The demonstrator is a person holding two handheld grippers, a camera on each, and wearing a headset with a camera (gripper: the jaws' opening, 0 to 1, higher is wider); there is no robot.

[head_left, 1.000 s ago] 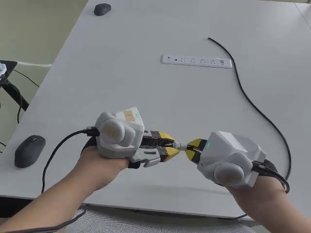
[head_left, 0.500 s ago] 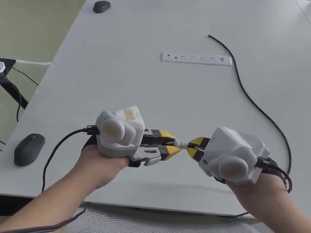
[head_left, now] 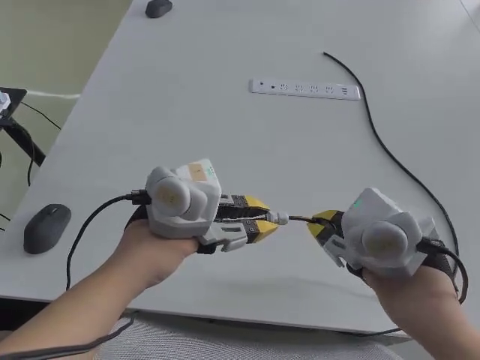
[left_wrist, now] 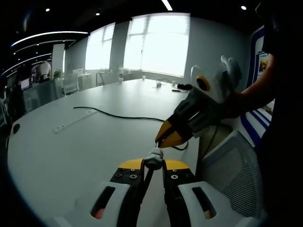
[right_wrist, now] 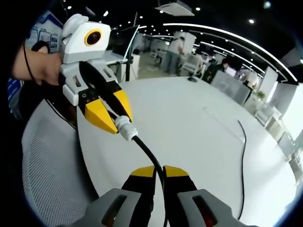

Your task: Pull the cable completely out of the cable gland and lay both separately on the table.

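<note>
Head view: left claw (head_left: 264, 220) was clamped shut on the cable gland (head_left: 278, 219), with the gland's light tip poking out past the yellow jaw ends. The short black cable (head_left: 300, 220) ran out of the gland straight into the right claw (head_left: 324, 225), which was closed on it. Both claws were held up over the near edge of the tabletop (head_left: 225, 142), tips facing each other and slightly apart, with the cable spanning the gap. Cable not out of the gland. Power strip (head_left: 305, 88) lay toward the far edge, and a power cord (head_left: 390, 159) curved down the right side. One mouse (head_left: 46, 227) sat at the near-left edge, another mouse (head_left: 158, 8) at the far-left.

Left gripper view: left claw (left_wrist: 153, 164) had its jaws pinched on the cable gland (left_wrist: 154, 157), gland upright between the tips. Right claw (left_wrist: 166, 137) came in from the right, tips closed just above the gland. Only a small loop of cable (left_wrist: 178, 147) was visible beside it. A mesh chair back (left_wrist: 227, 161) showed lower right.

Right gripper view: right claw (right_wrist: 158, 171) had its jaws nearly touching, with the cable (right_wrist: 147, 150) gripped between them. The cable arced up to the cable gland (right_wrist: 124, 127), which sat seated in the left claw (right_wrist: 112, 124).
</note>
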